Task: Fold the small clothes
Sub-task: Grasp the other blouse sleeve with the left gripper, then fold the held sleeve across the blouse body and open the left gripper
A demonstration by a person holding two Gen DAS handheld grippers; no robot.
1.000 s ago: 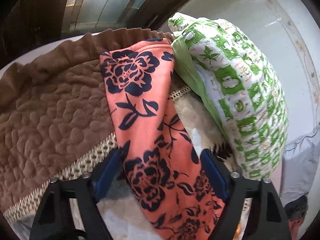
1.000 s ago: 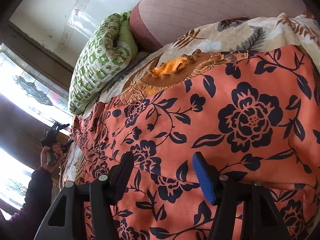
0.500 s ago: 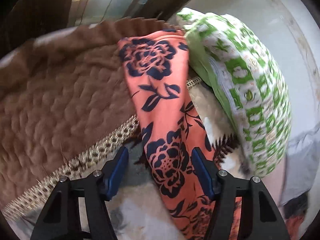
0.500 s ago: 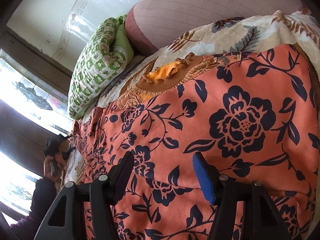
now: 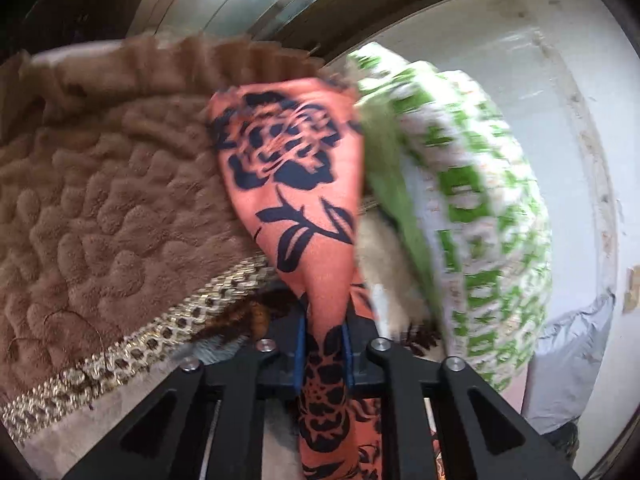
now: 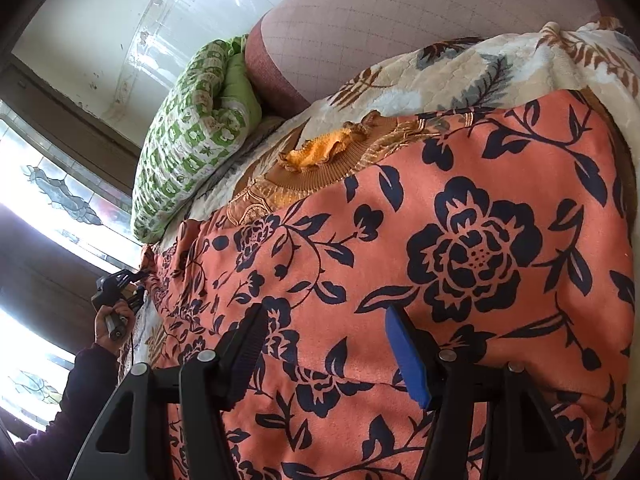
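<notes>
An orange garment with dark blue flowers (image 5: 296, 200) runs from the brown blanket down between the blue pads of my left gripper (image 5: 323, 320). Its jaws are closing and pinch a narrow bunched strip of the cloth. In the right wrist view the same garment (image 6: 460, 260) lies spread wide over the bed. My right gripper (image 6: 326, 344) hovers open just above its near part, and the pads do not press on it. At the far left a person's hand (image 6: 112, 320) holds the left gripper (image 6: 116, 284) at the garment's corner.
A green and white pillow (image 5: 472, 216) (image 6: 192, 140) lies at the bed's head beside a pink bolster (image 6: 400, 20). A brown quilted blanket (image 5: 100, 208) covers the left. A tan knitted garment with an orange frill (image 6: 320, 160) rests on the leaf-print bedspread (image 6: 440, 72). A stained-glass window (image 6: 52, 188) stands behind.
The left gripper's jaws have closed from wide apart onto the orange cloth, gathering it into a narrow strip, and the view has rolled a little. The right gripper has kept still and open.
</notes>
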